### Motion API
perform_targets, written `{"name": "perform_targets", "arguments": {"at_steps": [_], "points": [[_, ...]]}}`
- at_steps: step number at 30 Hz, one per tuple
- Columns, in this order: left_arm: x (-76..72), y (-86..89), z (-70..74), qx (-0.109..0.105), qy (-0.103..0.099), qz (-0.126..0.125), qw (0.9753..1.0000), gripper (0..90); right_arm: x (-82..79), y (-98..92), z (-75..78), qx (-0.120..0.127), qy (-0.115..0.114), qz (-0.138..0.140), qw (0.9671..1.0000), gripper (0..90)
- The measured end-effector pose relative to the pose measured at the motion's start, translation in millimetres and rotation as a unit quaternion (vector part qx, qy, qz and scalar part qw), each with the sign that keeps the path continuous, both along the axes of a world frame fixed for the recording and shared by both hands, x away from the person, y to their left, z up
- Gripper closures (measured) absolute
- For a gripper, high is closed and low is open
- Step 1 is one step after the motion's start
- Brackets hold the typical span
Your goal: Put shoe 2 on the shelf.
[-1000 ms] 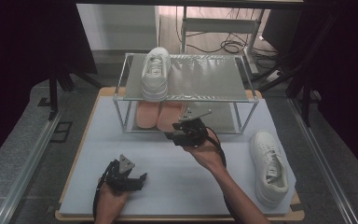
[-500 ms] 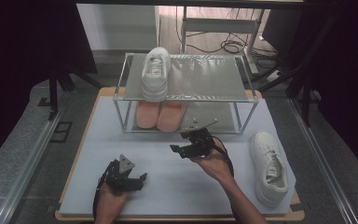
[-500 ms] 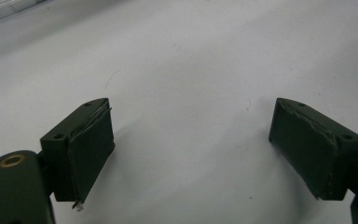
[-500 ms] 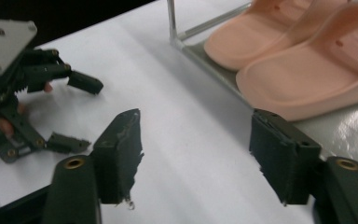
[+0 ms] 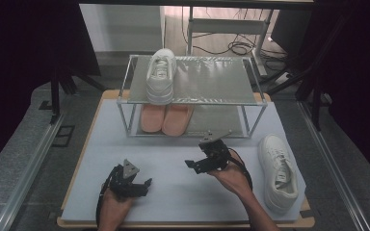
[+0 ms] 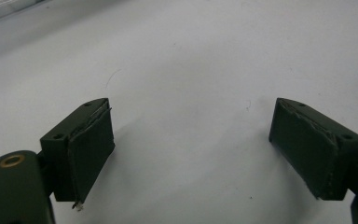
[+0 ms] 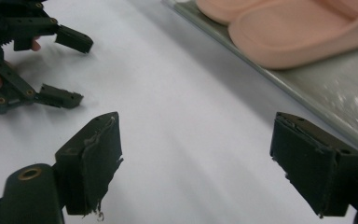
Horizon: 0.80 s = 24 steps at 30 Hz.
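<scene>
Under white sneaker (image 5: 161, 76) (rack (image 5: 231, 100)): pink slippers (image 5: 164, 118).

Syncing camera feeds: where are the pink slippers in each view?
High view: the pink slippers lie side by side on the lower shelf of the rack, left half, under the white sneaker.
Left gripper view: not in it; white tabletop between open jaws.
Right gripper view: top right, on the shelf edge.
Shared landmark: the white tabletop.
</scene>
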<state>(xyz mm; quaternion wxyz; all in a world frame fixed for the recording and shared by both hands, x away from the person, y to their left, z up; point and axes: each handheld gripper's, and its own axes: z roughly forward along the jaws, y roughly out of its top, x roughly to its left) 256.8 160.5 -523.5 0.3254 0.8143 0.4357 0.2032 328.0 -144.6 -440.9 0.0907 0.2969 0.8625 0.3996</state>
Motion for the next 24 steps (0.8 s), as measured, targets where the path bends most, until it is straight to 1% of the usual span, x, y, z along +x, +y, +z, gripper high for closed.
{"name": "perform_targets", "arguments": {"at_steps": [3, 6, 8, 10, 11, 13, 14, 15, 17, 19, 20, 22, 24], "points": [[0.1, 0.1, 0.0, -0.001, 0.0, 0.0, 1.0, 13.7, -1.5, -9.6, 0.5, 0.003, 0.01, -0.011, 0.9999, 16.8], [0.1, 0.0, -0.1, -0.002, 0.002, 0.001, 1.0, 13.7, -1.8, -21.3, 0.4, 0.01, 0.03, -0.021, 0.9993, 14.6], [0.2, 0.1, -0.1, -0.003, 0.002, 0.001, 1.0, 13.7, -2.0, -29.8, 0.1, 0.009, 0.039, -0.033, 0.9987, 14.8], [0.2, 0.1, -0.1, -0.003, 0.002, 0.001, 1.0, 13.7, -2.7, -36.5, 0.2, 0.004, 0.041, -0.041, 0.9983, 16.0], [0.2, 0.1, -0.1, -0.003, 0.002, 0.001, 1.0, 13.6, -3.6, -41.3, 0.6, 0.0, 0.042, -0.047, 0.998, 18.4], [0.3, 0.1, -0.1, -0.003, 0.002, 0.001, 1.0, 13.6, -4.7, -49.1, 1.9, -0.006, 0.041, -0.058, 0.9975, 26.5], [0.3, 0.2, -0.1, -0.003, 0.003, 0.001, 1.0, 13.6, -5.3, -55.4, 3.2, -0.006, 0.043, -0.064, 0.997, 32.2], [0.4, 0.4, 0.0, -0.003, 0.003, 0.0, 1.0, 13.7, -5.2, -59.5, 3.8, -0.004, 0.044, -0.066, 0.9968, 35.3], [0.4, 0.4, 0.0, -0.002, 0.003, 0.0, 1.0, 13.6, -4.8, -71.1, 5.5, -0.003, 0.052, -0.08, 0.9955, 41.6], [0.4, 0.4, 0.0, -0.002, 0.004, 0.0, 1.0, 13.6, -5.0, -79.4, 7.1, -0.008, 0.049, -0.087, 0.995, 47.6], [0.4, 0.4, 0.0, -0.002, 0.004, 0.0, 1.0, 13.6, -5.6, -84.7, 8.6, -0.013, 0.048, -0.096, 0.9942, 50.1], [0.5, 0.5, 0.0, -0.003, 0.004, 0.0, 1.0, 13.6, -7.1, -92.3, 11.2, -0.023, 0.044, -0.104, 0.9934, 56.7], [0.5, 0.5, 0.0, -0.003, 0.004, 0.0, 1.0, 13.6, -8.2, -98.5, 13.4, -0.032, 0.041, -0.109, 0.9927, 59.9]]}}
